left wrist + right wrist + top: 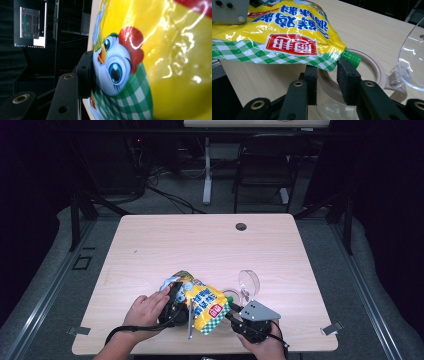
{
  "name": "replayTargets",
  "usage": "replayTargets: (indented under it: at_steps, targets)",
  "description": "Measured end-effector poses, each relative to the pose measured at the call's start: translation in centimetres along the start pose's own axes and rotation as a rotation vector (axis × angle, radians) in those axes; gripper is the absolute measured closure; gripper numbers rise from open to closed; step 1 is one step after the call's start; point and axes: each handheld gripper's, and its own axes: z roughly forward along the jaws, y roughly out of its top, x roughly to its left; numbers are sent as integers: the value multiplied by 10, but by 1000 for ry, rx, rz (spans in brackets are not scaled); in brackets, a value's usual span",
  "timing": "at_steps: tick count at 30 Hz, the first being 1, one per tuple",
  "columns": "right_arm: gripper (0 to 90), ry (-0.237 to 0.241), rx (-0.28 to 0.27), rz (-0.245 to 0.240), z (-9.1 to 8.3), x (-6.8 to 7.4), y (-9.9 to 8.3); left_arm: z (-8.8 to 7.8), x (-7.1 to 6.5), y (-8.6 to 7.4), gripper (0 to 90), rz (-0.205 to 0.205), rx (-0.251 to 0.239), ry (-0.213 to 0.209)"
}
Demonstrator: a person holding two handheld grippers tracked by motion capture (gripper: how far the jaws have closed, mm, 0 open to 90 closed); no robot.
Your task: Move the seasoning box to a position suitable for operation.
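Left gripper [176, 306]: jaws clamped on yellow seasoning pouch [202, 305] | Right gripper [327, 75]: jaws parted, straddling container [364, 65] rim under pouch's green cap [351, 58] | Pouch: held above surface [200, 245], near edge.

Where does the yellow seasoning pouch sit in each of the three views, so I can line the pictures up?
High view: the pouch lies low and centre, between the left gripper and the right gripper.
Left gripper view: it covers the right half, cartoon chick face against one black jaw.
Right gripper view: upper left, above the jaws, its green cap over the beige-rimmed container.
Shared landmark: the pouch's green-and-white checked band.
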Motion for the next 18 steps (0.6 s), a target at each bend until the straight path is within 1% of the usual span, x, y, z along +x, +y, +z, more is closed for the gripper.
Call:
replayTargets:
  at_steps: [5, 9, 11, 18]
  targets:
    - [706, 2, -4, 4, 1, 1, 0, -1, 2, 0, 545, 17, 6, 9]
    - [707, 2, -7, 5, 2, 1, 0, -2, 2, 0, 545, 20, 14, 10]
    - [709, 3, -7, 5, 2, 1, 0, -3, 3, 0, 545, 29, 15, 20]
    - [714, 2, -8, 6, 3, 2, 1, -3, 5, 0, 545, 40, 20, 15]
